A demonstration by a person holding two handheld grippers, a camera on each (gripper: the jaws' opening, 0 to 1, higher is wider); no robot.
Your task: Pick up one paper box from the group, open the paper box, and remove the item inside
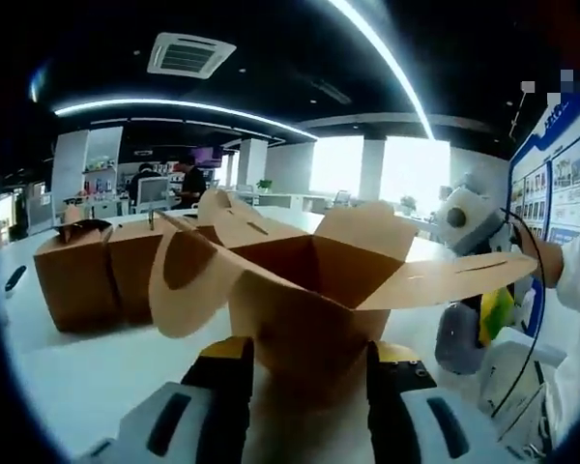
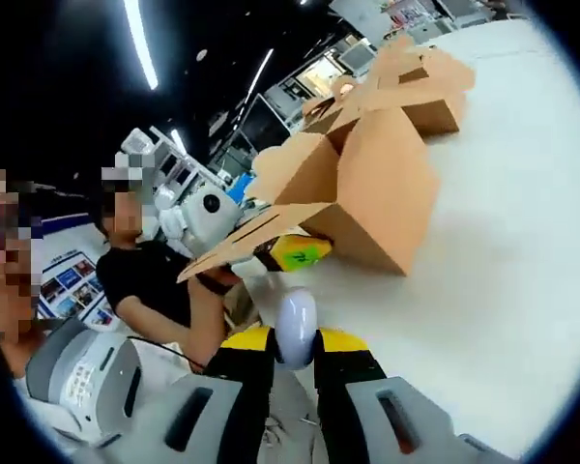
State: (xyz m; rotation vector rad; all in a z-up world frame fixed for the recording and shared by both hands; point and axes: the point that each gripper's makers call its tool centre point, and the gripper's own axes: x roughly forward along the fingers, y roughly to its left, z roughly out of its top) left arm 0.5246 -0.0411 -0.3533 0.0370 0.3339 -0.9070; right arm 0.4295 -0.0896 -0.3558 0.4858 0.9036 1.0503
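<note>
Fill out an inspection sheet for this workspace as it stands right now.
Surface: white table, mostly bare.
Job's things: open paper box, flaps spread, between the left gripper's jaws; small whitish item in the right gripper.
Clutter: closed paper boxes grouped behind; dark object at the table edge.
Grippers: left clamps the box; right shut on the item.
Cables: black cable on the right.
Surroundings: office, ceiling light strips, poster board, seated people.

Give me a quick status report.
Left gripper shut on open paper box. Right gripper shut on white item, out of box. Other boxes behind.
</note>
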